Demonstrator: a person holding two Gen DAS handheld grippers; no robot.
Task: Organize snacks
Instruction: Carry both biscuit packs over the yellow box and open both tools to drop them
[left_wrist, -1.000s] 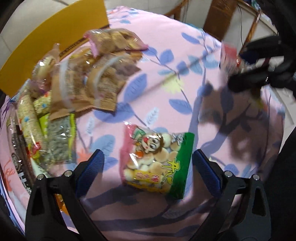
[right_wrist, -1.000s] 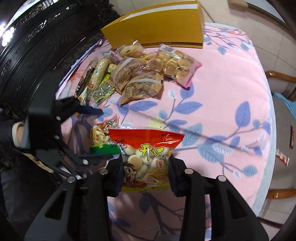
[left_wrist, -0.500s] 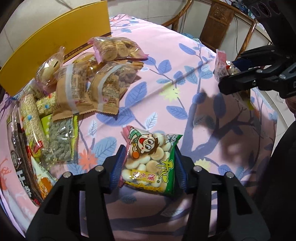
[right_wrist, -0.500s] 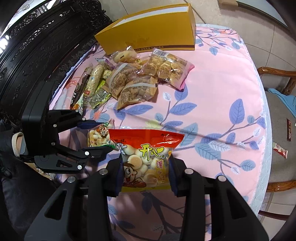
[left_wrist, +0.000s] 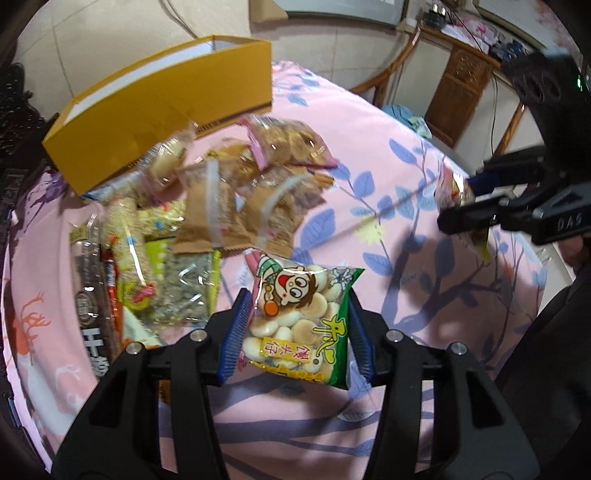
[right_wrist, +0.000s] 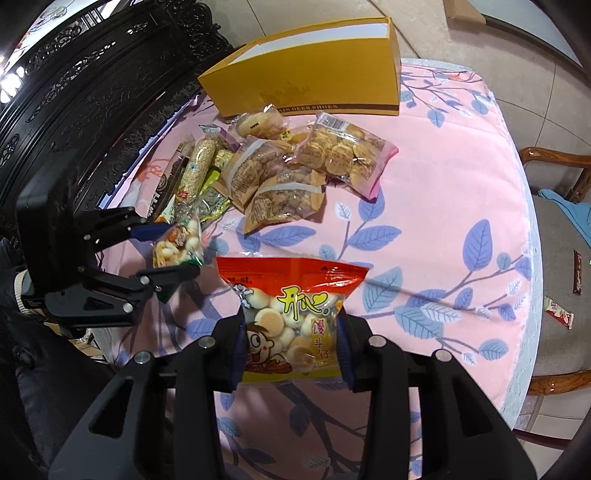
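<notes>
My left gripper (left_wrist: 295, 332) is shut on a green bag of small round biscuits (left_wrist: 303, 314) and holds it above the pink tablecloth; it also shows in the right wrist view (right_wrist: 177, 247). My right gripper (right_wrist: 291, 339) is shut on a red and yellow bag of the same biscuits (right_wrist: 291, 325), held above the cloth; it shows at the right in the left wrist view (left_wrist: 465, 199). A pile of snack packets (right_wrist: 280, 173) lies in front of an open yellow shoe box (right_wrist: 314, 85).
The round table has a pink leaf-print cloth (right_wrist: 443, 206). Long packets (left_wrist: 92, 288) lie at the pile's left. A dark carved cabinet (right_wrist: 74, 92) stands on the left. Wooden chairs (right_wrist: 554, 192) stand beyond the table edge, with small wrappers (right_wrist: 557, 312) on a seat.
My left gripper closed on the green biscuit bag and lifted it off the cloth. Both grippers now stand higher, with the yellow box more in view. The right gripper kept its bag.
</notes>
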